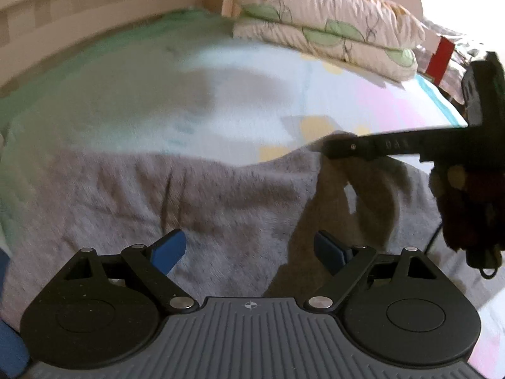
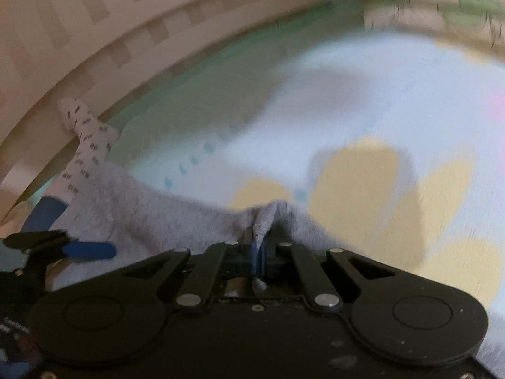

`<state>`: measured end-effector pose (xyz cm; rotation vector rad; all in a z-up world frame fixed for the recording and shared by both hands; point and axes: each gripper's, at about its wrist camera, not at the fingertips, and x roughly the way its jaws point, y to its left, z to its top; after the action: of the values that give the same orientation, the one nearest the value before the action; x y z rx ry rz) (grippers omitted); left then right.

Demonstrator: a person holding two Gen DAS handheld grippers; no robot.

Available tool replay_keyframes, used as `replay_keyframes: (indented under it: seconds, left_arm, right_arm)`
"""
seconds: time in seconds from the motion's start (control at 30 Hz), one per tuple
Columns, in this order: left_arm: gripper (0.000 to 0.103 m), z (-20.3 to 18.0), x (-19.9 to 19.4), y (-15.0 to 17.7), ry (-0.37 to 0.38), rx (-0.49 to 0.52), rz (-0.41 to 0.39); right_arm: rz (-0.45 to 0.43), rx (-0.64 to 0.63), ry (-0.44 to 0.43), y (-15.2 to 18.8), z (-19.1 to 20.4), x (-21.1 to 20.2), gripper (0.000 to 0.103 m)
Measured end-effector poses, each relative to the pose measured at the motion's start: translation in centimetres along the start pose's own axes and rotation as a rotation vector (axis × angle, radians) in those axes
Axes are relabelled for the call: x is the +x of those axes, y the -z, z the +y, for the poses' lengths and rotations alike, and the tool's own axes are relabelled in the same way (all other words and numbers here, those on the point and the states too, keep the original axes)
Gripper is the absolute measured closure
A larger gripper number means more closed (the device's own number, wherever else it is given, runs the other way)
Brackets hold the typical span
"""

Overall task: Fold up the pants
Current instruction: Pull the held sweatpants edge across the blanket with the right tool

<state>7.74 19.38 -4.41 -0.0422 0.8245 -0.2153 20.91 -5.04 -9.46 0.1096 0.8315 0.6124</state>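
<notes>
Grey pants (image 1: 189, 195) lie spread on a bed with a pastel sheet (image 1: 221, 88). My left gripper (image 1: 249, 249) hovers over the grey cloth with its blue fingers (image 1: 169, 248) wide apart and nothing between them. My right gripper (image 2: 257, 249) is shut on a pinched edge of the grey pants (image 2: 268, 214). In the left wrist view the right gripper (image 1: 334, 148) shows as a black arm at the right, holding the cloth's far edge lifted. The left gripper's blue finger (image 2: 88, 250) shows at the left of the right wrist view.
Two stacked floral pillows (image 1: 331, 28) lie at the far end of the bed. A beige bed frame (image 1: 79, 9) curves along the left. A white dotted sock (image 2: 85, 139) lies by the frame. A red object (image 1: 440, 60) stands at the far right.
</notes>
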Motion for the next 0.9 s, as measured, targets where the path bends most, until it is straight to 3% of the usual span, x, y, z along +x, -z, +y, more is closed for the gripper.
replay_keyframes:
  seconds: [0.1,0.23,0.37,0.47,0.53,0.57,0.6,0.63,0.77,0.9]
  left_arm:
    - [0.015,0.4,0.9,-0.4,-0.014,-0.016,0.021]
    - [0.015,0.4,1.2,-0.3,-0.044,-0.001,0.022]
    - [0.015,0.3,0.7,-0.4,-0.084,0.034,0.009]
    - [0.015,1.0,2.2,-0.4,-0.13,0.043,0.08]
    - [0.014,1.4,2.8,-0.2,-0.122,0.08,0.107]
    - [0.014,1.4,2.7,-0.2,-0.118,0.09,0.109]
    - [0.014,1.5,2.6,-0.3,-0.112,0.096,0.116]
    - [0.014,1.6,2.5,-0.3,-0.107,0.104,0.121]
    - [0.013,1.8,2.5,-0.6,-0.089,0.128,0.126]
    - [0.013,1.4,2.4,-1.0,-0.098,0.128,0.129]
  right_arm:
    - [0.018,0.067,0.005,-1.6,-1.4,1.0,0.099]
    - [0.06,-0.002,0.056,-1.2,-1.3,3.3,0.099]
    - [0.036,0.029,0.074,-1.3,-1.8,4.0,0.1]
    - [0.04,0.026,0.076,-1.2,-1.8,4.6,0.1]
    - [0.041,0.025,0.069,-1.1,-2.2,4.2,0.102]
    - [0.042,0.039,0.06,-1.2,-2.6,3.6,0.101]
    - [0.03,0.045,0.076,-1.4,-2.8,2.8,0.089]
    - [0.005,0.036,0.104,-1.5,-2.8,1.6,0.085]
    - [-0.058,0.018,0.118,-1.1,-2.9,-4.0,0.085]
    - [-0.029,0.005,0.09,2.4,-2.7,-9.5,0.083]
